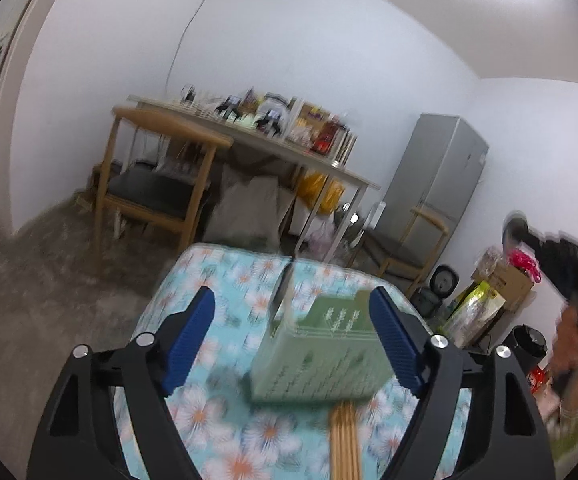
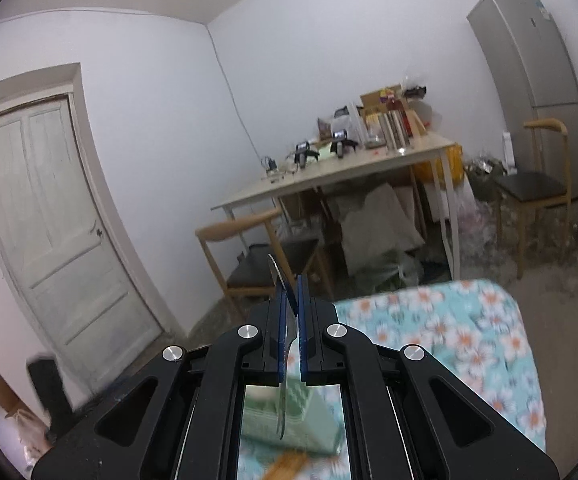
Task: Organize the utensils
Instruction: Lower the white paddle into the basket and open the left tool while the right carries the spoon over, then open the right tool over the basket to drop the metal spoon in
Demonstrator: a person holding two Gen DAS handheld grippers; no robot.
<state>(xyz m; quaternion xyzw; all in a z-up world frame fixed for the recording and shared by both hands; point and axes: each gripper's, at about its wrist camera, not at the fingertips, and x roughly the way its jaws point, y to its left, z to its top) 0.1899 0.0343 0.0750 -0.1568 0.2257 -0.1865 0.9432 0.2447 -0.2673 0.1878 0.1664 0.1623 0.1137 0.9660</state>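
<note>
In the left wrist view my left gripper [image 1: 292, 312] is open and empty above a green utensil holder [image 1: 321, 352] that stands on the floral tablecloth [image 1: 217, 412]. A bundle of wooden chopsticks [image 1: 344, 440] lies in front of the holder. In the right wrist view my right gripper [image 2: 292, 300] is shut on a metal spoon [image 2: 279, 276], whose thin edge sticks up past the fingertips. The green holder [image 2: 289, 420] and the chopsticks [image 2: 287, 464] show blurred below the gripper body.
A cluttered table [image 2: 341, 176] with wooden chairs [image 1: 149, 184] stands across the room. A grey fridge [image 1: 437, 176] is at the right, a white door [image 2: 49, 216] at the left. A person's hand [image 1: 577, 344] holds the other gripper at the right edge.
</note>
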